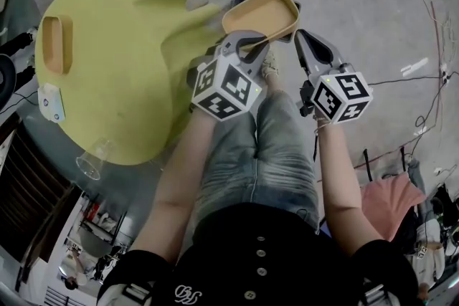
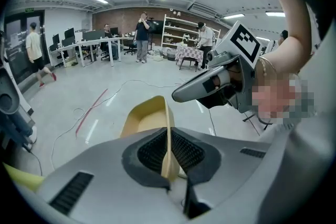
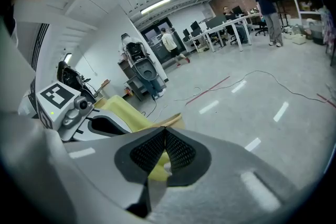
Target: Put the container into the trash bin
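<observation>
Head view: container (image 1: 267,9) partly behind gripper (image 1: 247,44)

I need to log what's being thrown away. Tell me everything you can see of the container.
The container is a shallow tan tray, rectangular with rounded corners and a thin raised rim; it looks like light plastic or pulp. It appears empty. It hangs slightly tilted in the air above the grey floor. The left tongs are shut on its near wall, and nothing else is seen touching it.
</observation>
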### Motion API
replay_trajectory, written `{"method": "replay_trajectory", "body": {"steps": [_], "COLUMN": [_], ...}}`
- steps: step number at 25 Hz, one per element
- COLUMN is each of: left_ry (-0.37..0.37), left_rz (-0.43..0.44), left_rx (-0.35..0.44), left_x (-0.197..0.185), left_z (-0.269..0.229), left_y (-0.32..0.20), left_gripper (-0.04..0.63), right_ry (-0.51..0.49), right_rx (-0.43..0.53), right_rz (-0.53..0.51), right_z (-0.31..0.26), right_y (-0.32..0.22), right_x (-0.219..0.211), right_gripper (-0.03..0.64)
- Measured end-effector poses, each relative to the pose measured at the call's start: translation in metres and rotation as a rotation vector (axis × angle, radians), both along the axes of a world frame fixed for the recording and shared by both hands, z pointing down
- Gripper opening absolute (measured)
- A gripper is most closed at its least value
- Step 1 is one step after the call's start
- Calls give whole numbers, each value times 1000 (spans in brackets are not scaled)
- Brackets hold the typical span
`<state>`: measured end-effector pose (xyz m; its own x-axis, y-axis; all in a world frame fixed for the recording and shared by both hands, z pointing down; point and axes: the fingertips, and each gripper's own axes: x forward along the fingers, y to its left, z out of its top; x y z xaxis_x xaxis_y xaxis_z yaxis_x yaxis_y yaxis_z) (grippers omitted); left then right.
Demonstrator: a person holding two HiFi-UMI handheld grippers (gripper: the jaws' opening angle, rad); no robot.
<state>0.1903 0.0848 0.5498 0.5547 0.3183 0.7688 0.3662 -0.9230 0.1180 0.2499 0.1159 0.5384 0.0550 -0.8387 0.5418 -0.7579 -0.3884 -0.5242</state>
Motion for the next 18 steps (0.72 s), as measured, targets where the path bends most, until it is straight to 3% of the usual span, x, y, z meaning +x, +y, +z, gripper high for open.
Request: {"method": "replay_trajectory", "body": {"steps": [12,18], "left_ry": [-100,-124], "left_rz": [-4,94], "left_rx": [-44,-2], "left_x": [3,9], "left_z": [58,79], "left_y": [12,19], "left_gripper": [28,28], "right_ry": [-88,-114], "right_rx": [-41,-44], "right_rz": [7,6], "right_z": [52,63], "right_y": [16,26], "right_x": [-7,-10], "right_gripper": [5,5]}}
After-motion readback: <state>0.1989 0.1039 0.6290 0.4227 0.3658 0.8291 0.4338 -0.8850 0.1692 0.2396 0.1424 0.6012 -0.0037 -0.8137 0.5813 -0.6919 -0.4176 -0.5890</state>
